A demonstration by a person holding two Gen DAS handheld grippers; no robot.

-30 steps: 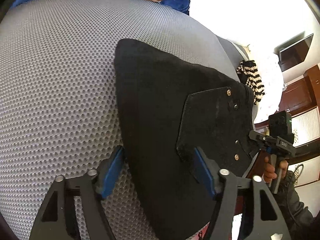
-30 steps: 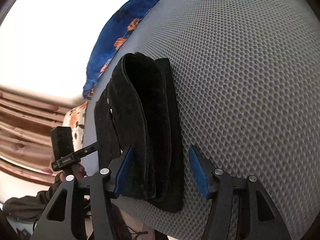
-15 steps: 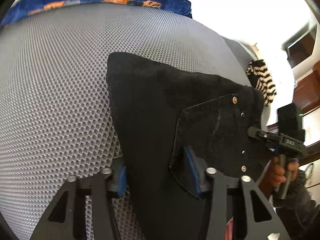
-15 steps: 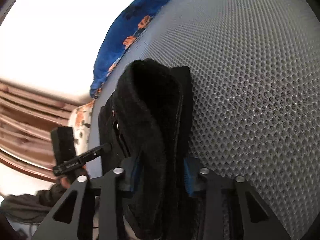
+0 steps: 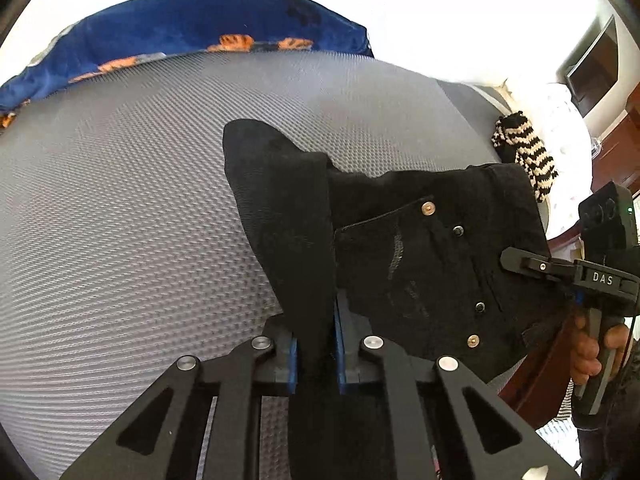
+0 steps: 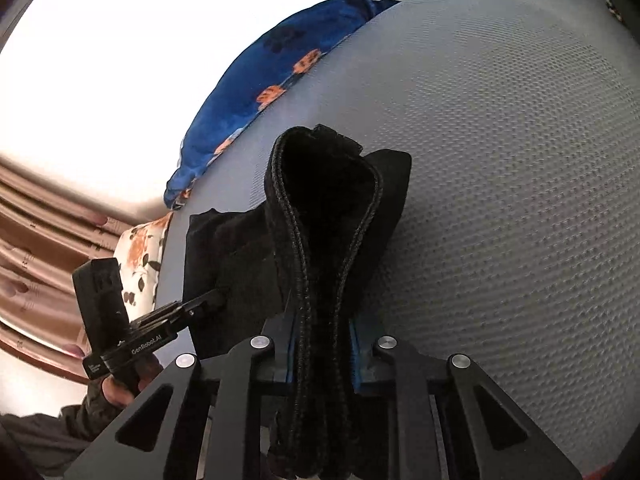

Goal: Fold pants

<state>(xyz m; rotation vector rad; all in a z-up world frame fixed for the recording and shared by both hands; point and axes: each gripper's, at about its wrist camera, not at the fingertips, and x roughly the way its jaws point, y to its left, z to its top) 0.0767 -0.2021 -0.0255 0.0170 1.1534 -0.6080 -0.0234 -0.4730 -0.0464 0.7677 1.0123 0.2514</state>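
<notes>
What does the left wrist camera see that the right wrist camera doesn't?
Only the left wrist view shows the pocket with metal rivets and a black-and-cream striped knit past the pants.

Only the right wrist view shows the stitched waistband edge, brown curtains and a flowered pillow.

Both show the black pants, the grey mesh mat, the blue blanket, and the left gripper and right gripper shut on the pants.
</notes>
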